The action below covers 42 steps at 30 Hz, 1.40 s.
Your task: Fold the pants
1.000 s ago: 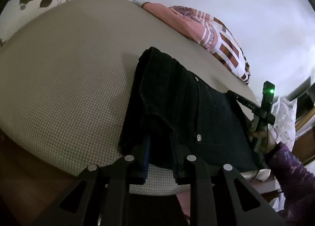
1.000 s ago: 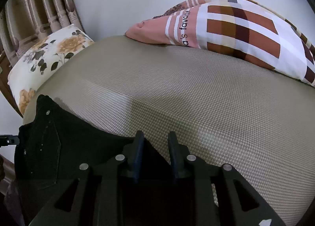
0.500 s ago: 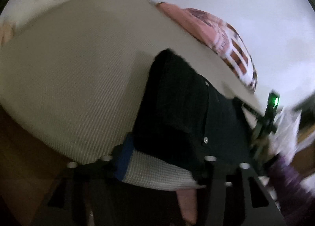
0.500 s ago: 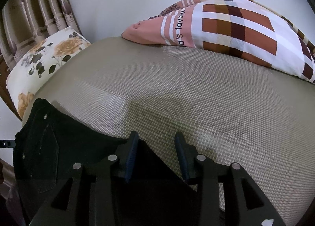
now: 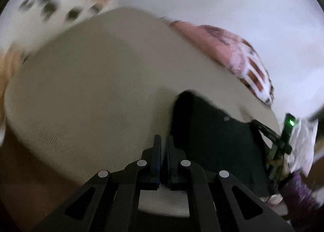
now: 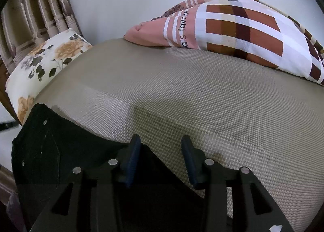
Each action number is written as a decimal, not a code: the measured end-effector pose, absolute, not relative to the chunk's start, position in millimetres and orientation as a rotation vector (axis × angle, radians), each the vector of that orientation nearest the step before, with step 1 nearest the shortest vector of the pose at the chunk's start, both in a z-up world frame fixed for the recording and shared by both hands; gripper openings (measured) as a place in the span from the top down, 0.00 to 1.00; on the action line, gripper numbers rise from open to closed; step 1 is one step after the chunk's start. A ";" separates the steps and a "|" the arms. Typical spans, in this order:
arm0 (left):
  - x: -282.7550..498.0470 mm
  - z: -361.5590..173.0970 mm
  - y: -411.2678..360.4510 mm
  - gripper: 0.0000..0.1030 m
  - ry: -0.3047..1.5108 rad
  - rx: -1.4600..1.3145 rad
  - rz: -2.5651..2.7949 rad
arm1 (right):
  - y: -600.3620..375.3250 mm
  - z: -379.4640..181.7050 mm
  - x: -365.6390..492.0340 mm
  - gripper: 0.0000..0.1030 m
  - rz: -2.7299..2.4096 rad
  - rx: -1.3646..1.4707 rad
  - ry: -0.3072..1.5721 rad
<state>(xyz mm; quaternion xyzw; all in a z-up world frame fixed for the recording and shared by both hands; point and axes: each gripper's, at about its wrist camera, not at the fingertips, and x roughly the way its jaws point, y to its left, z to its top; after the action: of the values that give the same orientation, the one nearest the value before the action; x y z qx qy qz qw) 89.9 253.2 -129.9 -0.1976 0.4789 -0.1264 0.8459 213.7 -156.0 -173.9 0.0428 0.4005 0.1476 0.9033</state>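
The black pants [image 5: 212, 141] lie folded near the front edge of the beige mattress [image 5: 91, 100]. My left gripper [image 5: 163, 141] hovers just left of them, shut with nothing between its fingers; this view is blurred. In the right wrist view the pants [image 6: 50, 151] fill the lower left. My right gripper [image 6: 161, 147] sits over their right edge with its jaws opening. Black cloth lies under the left finger [image 6: 134, 149] and low between the jaws, but the pads do not press it. The right gripper [image 5: 261, 128] also shows at the pants' far side, with a green light.
A plaid pillow [image 6: 243, 25] lies along the wall at the back right. A floral pillow [image 6: 44, 64] rests against the slatted headboard [image 6: 30, 9] at the left. A purple sleeve [image 5: 299, 189] shows behind the right gripper. Bare mattress [image 6: 202, 100] stretches ahead.
My left gripper let go of the pants' edge, opened wide, then shut empty and shifted left and up off the cloth. The right gripper's jaws spread apart, releasing the cloth.
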 end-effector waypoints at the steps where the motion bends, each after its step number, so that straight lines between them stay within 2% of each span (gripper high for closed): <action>1: 83.3 -131.8 264.2 0.95 1.012 -0.466 -0.264 | -156.7 -173.8 213.4 0.59 0.304 0.091 0.827; 2: 75.6 -131.5 271.7 0.93 1.008 -0.508 -0.268 | -157.2 -173.8 213.8 0.57 0.304 0.093 0.827; 4: 59.1 -128.5 282.1 0.82 1.028 -0.634 -0.311 | -157.8 -174.2 215.1 0.55 0.301 0.096 0.831; 6: 49.3 -126.6 271.5 0.76 1.060 -0.682 -0.390 | -158.7 -174.4 215.0 0.53 0.297 0.101 0.831; 8: 44.6 -123.2 248.4 0.64 1.098 -0.652 -0.488 | -158.4 -174.6 215.0 0.53 0.296 0.102 0.832; 9: 45.3 -123.2 239.6 0.51 1.114 -0.643 -0.514 | -158.5 -174.6 215.0 0.52 0.296 0.102 0.831; 10: 48.7 -125.7 229.9 0.44 1.135 -0.642 -0.539 | -158.4 -174.5 215.0 0.52 0.294 0.100 0.831; 14: 65.6 -139.8 213.3 0.44 1.177 -0.642 -0.518 | -158.8 -174.7 214.5 0.50 0.287 0.101 0.827; 15: 67.3 -138.6 211.2 0.48 1.162 -0.621 -0.510 | -158.9 -174.9 214.7 0.50 0.287 0.101 0.827; 16: 69.2 -131.2 207.4 0.72 1.127 -0.549 -0.483 | -159.0 -175.1 214.9 0.50 0.287 0.101 0.828; 17: 65.9 -124.7 201.4 0.92 1.101 -0.492 -0.467 | -158.9 -175.1 214.5 0.50 0.288 0.102 0.828; 18: 67.7 -118.6 197.3 1.00 1.083 -0.468 -0.467 | -158.9 -175.0 214.5 0.50 0.289 0.102 0.827; 22: 82.1 -78.4 193.3 1.00 0.917 -0.368 -0.448 | -159.2 -174.9 214.5 0.50 0.287 0.101 0.826; 25: 80.6 -71.3 212.3 1.00 0.910 -0.474 -0.476 | -159.5 -174.8 214.7 0.50 0.288 0.106 0.824; 26: 76.4 -74.0 220.2 0.97 0.942 -0.517 -0.485 | -159.7 -174.4 213.7 0.49 0.288 0.110 0.823; 27: 72.2 -76.6 222.9 0.89 0.959 -0.532 -0.473 | -159.8 -174.5 213.7 0.49 0.290 0.113 0.823; 28: 61.9 -84.1 229.4 0.71 0.986 -0.540 -0.423 | -159.8 -174.3 213.3 0.49 0.290 0.116 0.824; 30: 51.4 -99.9 236.5 0.46 1.046 -0.570 -0.407 | -159.0 -174.1 212.9 0.49 0.294 0.114 0.823; 31: 48.3 -109.9 236.5 0.45 1.079 -0.601 -0.411 | -159.2 -174.0 213.2 0.48 0.296 0.113 0.824; 36: 57.5 -148.2 216.6 0.45 1.199 -0.678 -0.462 | -157.6 -173.2 212.2 0.46 0.291 0.107 0.825; 38: 61.5 -151.9 209.7 0.45 1.193 -0.673 -0.465 | -157.6 -172.9 211.4 0.46 0.290 0.108 0.824; 39: 62.0 -149.3 206.4 0.48 1.177 -0.662 -0.470 | -157.5 -172.9 211.3 0.45 0.290 0.108 0.824; 40: 63.0 -140.8 200.4 0.77 1.147 -0.611 -0.479 | -157.6 -172.8 211.1 0.45 0.291 0.109 0.825; 41: 64.2 -128.8 193.2 0.88 1.122 -0.527 -0.472 | -157.6 -172.9 211.3 0.45 0.291 0.109 0.824; 42: 65.5 -120.7 189.7 0.87 1.103 -0.494 -0.471 | -157.6 -172.9 211.3 0.45 0.291 0.109 0.824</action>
<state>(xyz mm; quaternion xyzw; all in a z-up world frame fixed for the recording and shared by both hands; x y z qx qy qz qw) 65.5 189.7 -120.7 -0.2300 0.5137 -0.2194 0.7969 211.3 -157.6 -172.9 0.0525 0.3987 0.1410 0.9046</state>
